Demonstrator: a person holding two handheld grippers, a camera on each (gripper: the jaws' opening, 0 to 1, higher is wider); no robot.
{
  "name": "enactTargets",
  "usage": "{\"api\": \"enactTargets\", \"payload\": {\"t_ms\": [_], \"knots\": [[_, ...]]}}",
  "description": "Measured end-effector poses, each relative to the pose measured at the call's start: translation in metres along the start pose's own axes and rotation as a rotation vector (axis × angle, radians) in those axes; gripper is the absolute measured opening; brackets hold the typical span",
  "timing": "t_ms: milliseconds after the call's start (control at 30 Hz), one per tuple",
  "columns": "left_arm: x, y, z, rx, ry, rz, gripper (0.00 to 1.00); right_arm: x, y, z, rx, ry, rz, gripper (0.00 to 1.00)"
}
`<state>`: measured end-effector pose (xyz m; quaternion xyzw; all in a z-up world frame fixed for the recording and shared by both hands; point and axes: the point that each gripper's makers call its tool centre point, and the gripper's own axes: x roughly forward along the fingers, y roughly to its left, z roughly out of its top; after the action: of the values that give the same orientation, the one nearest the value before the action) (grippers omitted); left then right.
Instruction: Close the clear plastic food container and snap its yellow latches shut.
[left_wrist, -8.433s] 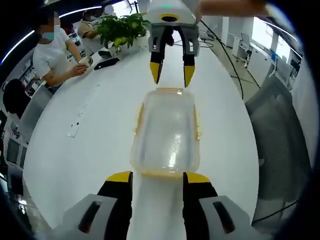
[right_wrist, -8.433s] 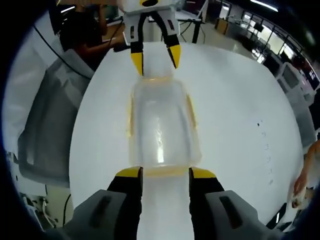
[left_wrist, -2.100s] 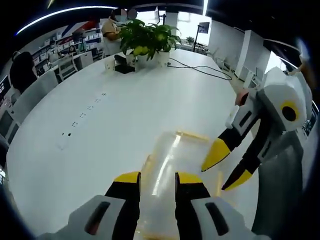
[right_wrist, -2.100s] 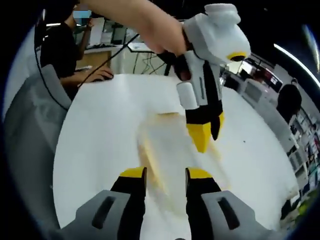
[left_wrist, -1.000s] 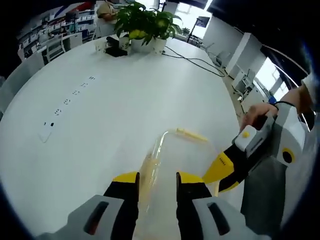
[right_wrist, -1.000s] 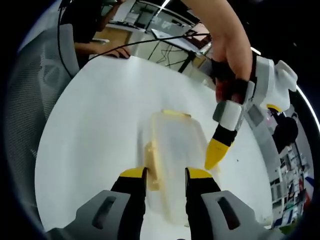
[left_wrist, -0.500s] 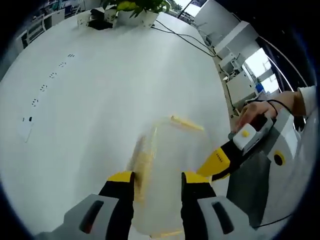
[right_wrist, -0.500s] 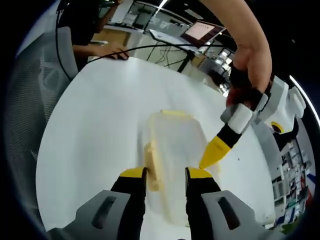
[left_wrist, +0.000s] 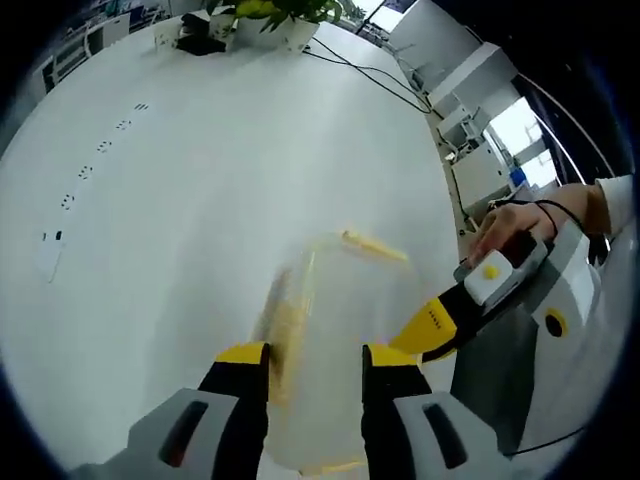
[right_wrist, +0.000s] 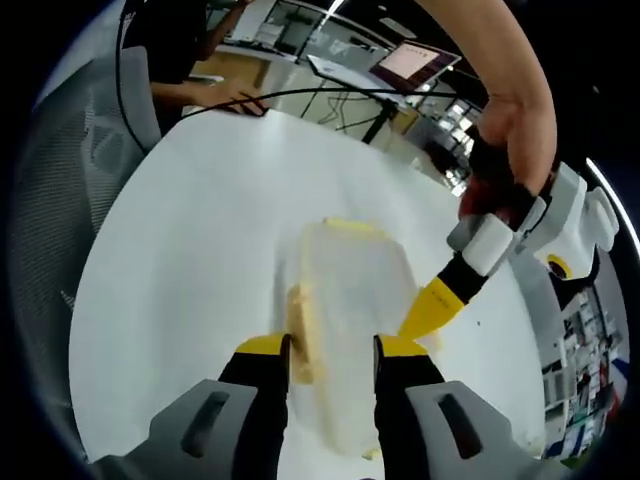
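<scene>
In the left gripper view, the clear plastic food box with yellow latches (left_wrist: 335, 340) is sitting on the big white counter (left_wrist: 200, 180). The left claw (left_wrist: 313, 357) is spread over its near end. The right claw (left_wrist: 420, 332) is touching its side; I cannot tell its jaws.

In the right gripper view, the right claw (right_wrist: 328, 346) is spread around the box's (right_wrist: 350, 300) near corner, beside a side latch (right_wrist: 299, 340).

Both grippers, left gripper (left_wrist: 312, 355) and right gripper (right_wrist: 328, 345), point downward (jaws parted), each gripped by a hand (right_wrist: 510, 120).
</scene>
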<state>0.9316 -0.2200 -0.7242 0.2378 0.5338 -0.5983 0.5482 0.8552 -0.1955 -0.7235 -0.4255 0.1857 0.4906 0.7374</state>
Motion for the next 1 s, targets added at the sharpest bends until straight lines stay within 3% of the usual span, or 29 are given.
{"api": "enactTargets", "payload": {"t_ms": [367, 1000], "knots": [[0.0, -0.001, -0.001, -0.008, 0.001, -0.007, 0.28, 0.003, -0.001, -0.001, -0.031, 0.012, -0.026, 0.29], [0.001, -0.009, -0.002, -0.015, 0.065, 0.01, 0.25, 0.002, -0.005, -0.003, -0.024, 0.043, -0.063, 0.25]]}}
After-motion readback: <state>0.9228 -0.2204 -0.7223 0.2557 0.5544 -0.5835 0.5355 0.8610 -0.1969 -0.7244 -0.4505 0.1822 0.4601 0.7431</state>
